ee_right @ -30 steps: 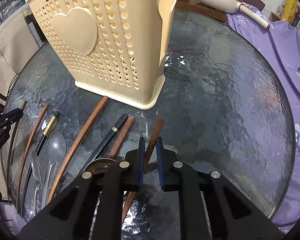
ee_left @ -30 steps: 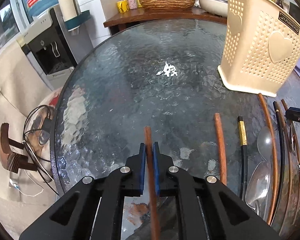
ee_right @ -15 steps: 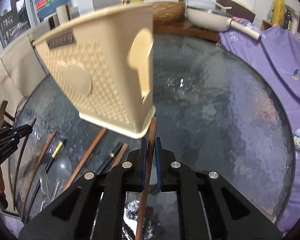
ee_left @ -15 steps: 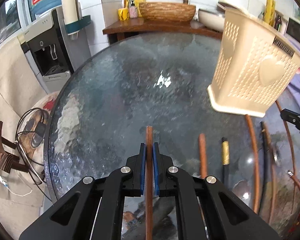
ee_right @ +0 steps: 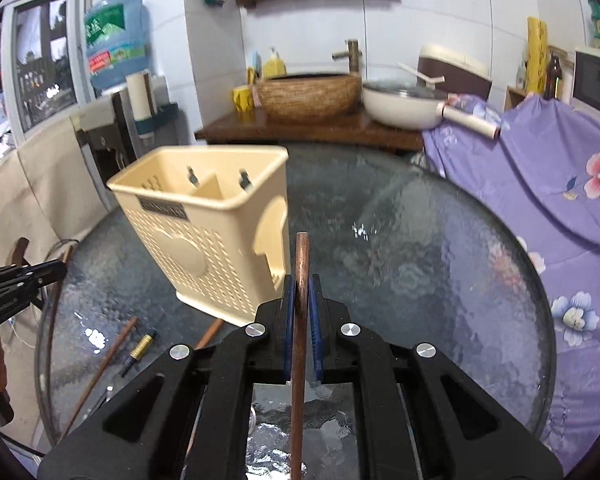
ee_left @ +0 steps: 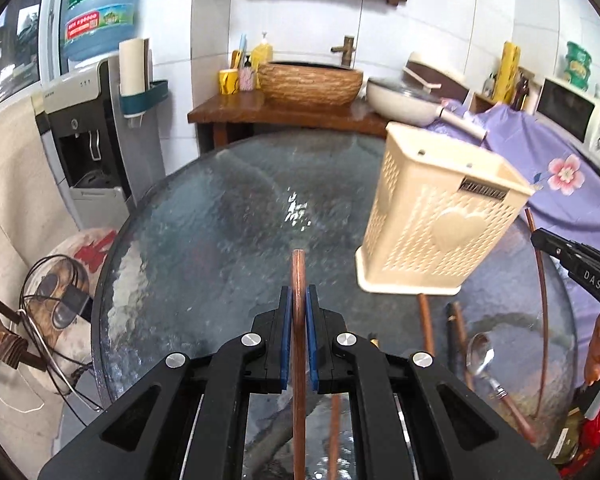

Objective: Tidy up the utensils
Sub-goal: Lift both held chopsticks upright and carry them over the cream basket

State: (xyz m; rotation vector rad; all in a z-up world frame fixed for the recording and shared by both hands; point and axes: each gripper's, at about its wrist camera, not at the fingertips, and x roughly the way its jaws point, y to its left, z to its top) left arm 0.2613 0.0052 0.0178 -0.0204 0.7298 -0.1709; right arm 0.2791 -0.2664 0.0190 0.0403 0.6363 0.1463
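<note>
Left gripper (ee_left: 299,312) and right gripper (ee_right: 300,304) each clamp one brown chopstick (ee_left: 298,276) above the table (ee_left: 204,240).

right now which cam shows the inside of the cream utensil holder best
The right wrist view: it looks into the utensil holder from above its rim, showing the divider and two compartments. The left wrist view shows only its perforated outer walls and heart panel, nothing inside.

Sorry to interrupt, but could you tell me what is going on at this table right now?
A person is sorting utensils with two tools. The left hand-held gripper is shut on a brown chopstick, and the right hand-held gripper clamps another chopstick. The cream holder stands on the glass table; a spoon and more chopsticks lie beside it.
</note>
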